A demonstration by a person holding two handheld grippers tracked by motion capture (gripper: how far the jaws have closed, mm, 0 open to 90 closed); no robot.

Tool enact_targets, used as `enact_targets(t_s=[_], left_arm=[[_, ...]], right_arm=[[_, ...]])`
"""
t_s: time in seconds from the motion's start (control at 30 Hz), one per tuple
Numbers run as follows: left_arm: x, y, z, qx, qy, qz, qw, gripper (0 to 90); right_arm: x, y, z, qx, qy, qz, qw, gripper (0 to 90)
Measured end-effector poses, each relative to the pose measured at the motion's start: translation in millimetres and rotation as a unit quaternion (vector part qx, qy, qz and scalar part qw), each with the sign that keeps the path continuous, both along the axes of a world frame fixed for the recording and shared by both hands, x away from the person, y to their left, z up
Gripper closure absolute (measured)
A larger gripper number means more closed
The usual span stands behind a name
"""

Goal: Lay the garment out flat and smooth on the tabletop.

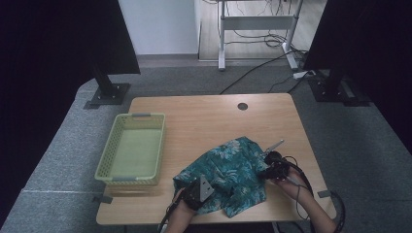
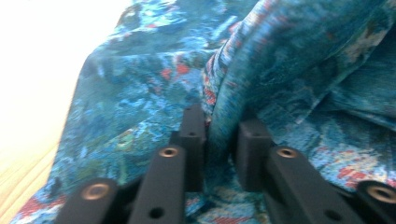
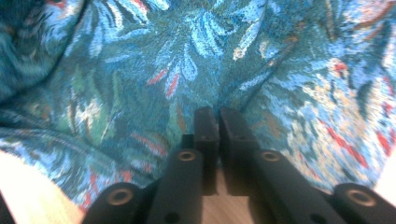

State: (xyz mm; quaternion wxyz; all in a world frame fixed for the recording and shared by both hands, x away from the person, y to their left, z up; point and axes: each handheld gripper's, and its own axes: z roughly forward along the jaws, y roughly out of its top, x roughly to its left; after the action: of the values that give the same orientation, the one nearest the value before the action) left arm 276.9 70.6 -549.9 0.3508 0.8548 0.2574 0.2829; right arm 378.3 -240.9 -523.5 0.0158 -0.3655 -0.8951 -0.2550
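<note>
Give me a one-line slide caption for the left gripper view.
Left gripper pinching a raised fold of the teal floral cloth.

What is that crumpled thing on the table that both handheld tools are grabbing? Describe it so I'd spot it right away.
On the wooden table, look at the near edge, to the right of the pale green basket. There lies a rumpled cloth, with the left gripper and right gripper pinching its two sides. Its teal fabric with pale blue leaves and red flecks sets it apart; everything nearby is plain.
</note>
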Motion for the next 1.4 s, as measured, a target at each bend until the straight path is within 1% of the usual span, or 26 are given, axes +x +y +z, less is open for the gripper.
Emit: enact_targets(t_s=[0.13,0.23,0.33,0.47,0.53,0.63,0.7,0.73,0.77,0.8,0.83,0.87,0.9,0.93,0.97,1.0,1.03,1.07,1.1,1.13,1.17,1.2,1.23,1.27,1.33,1.4], left_arm=[[-1.2,10.5,2.2,0.003,-0.011,0.011,0.9999,83.6],[-1.4,17.3,2.2,-0.001,-0.011,0.017,0.9998,83.8],[-2.3,24.7,1.6,-0.006,-0.005,0.018,0.9998,85.2],[-4.0,29.6,0.6,-0.004,0.003,0.014,0.9999,85.3],[-7.0,31.1,-0.8,-0.001,0.014,-0.001,0.9999,86.8],[-14.8,26.5,-1.4,0.013,0.025,-0.031,0.9991,88.1],[-22.5,20.9,-1.5,0.023,0.031,-0.05,0.998,88.4],[-24.4,18.1,-0.9,0.022,0.037,-0.055,0.9976,88.6],[-23.7,15.3,1.2,0.015,0.044,-0.061,0.997,88.8],[-18.6,12.3,7.2,0.005,0.045,-0.06,0.9972,88.9],[-11.7,10.7,16.3,-0.003,0.037,-0.05,0.9981,89.0],[2.2,11.1,34.6,-0.029,0.023,-0.029,0.9989,89.2],[21.1,14.3,56.7,-0.076,0.017,0.005,0.9969,89.2],[43.3,20.7,80.0,-0.118,0.017,0.041,0.992,89.0],[65.7,28.5,99.7,-0.152,0.014,0.079,0.9852,87.5],[87.1,36.8,113.8,-0.177,0.019,0.128,0.9756,75.4],[105.5,44.7,122.0,-0.196,0.035,0.175,0.9643,55.9],[118.6,51.0,124.6,-0.201,0.052,0.205,0.9565,50.7],[126.4,54.3,122.5,-0.199,0.061,0.228,0.9511,44.8],[130.3,54.8,118.2,-0.188,0.074,0.236,0.9507,35.3],[130.6,53.2,112.1,-0.168,0.083,0.228,0.9555,33.5],[127.3,51.6,105.3,-0.156,0.087,0.215,0.9601,32.9],[121.4,50.2,98.2,-0.155,0.091,0.202,0.9628,31.9],[114.3,49.2,90.9,-0.159,0.098,0.189,0.964,31.9],[98.8,47.2,77.7,-0.168,0.109,0.164,0.966,30.9],[81.1,46.5,67.6,-0.166,0.104,0.147,0.9697,28.7]], right_arm=[[-9.4,-14.9,8.7,0.028,-0.003,-0.001,0.9996,89.7],[-18.4,-26.9,13.3,0.046,-0.002,-0.001,0.9989,89.8],[-32.0,-38.5,16.6,0.051,-0.01,-0.003,0.9987,89.8],[-58.8,-60.1,20.7,0.049,-0.027,-0.009,0.9984,89.8],[-79.7,-77.4,21.5,0.059,-0.026,-0.016,0.9978,89.8],[-99.4,-92.0,17.4,0.069,-0.018,-0.022,0.9972,89.8],[-110.9,-96.2,12.6,0.079,-0.002,-0.014,0.9968,89.8],[-112.4,-93.9,10.1,0.091,0.014,-0.002,0.9958,89.8],[-109.1,-89.7,9.3,0.112,0.031,0.008,0.9932,89.8],[-100.1,-83.3,10.4,0.136,0.051,0.02,0.9892,89.9],[-85.7,-75.4,17.7,0.148,0.057,0.031,0.9869,89.9],[-71.3,-70.8,29.1,0.159,0.048,0.032,0.9856,89.8],[-48.1,-68.0,51.8,0.181,0.022,0.014,0.9832,89.8],[-22.5,-70.1,79.8,0.216,-0.013,-0.022,0.976,89.7],[0.9,-76.7,109.8,0.251,-0.06,-0.073,0.9634,84.3],[19.1,-84.3,138.2,0.266,-0.11,-0.133,0.9484,65.3],[32.0,-91.1,160.4,0.275,-0.144,-0.187,0.9318,58.0],[40.9,-95.8,173.9,0.288,-0.154,-0.214,0.9206,51.9],[48.1,-97.1,180.7,0.295,-0.147,-0.223,0.9173,43.7],[52.7,-95.7,182.3,0.295,-0.135,-0.221,0.9196,40.3],[53.2,-92.9,180.4,0.288,-0.131,-0.216,0.9237,38.8],[51.4,-89.1,175.5,0.273,-0.131,-0.209,0.9298,35.0],[49.1,-85.4,167.7,0.257,-0.126,-0.201,0.9366,32.7],[46.9,-82.3,157.3,0.247,-0.115,-0.192,0.9429,32.0],[43.2,-76.4,132.7,0.229,-0.086,-0.176,0.9534,30.0],[39.1,-70.6,108.4,0.209,-0.06,-0.167,0.9616,29.6]])
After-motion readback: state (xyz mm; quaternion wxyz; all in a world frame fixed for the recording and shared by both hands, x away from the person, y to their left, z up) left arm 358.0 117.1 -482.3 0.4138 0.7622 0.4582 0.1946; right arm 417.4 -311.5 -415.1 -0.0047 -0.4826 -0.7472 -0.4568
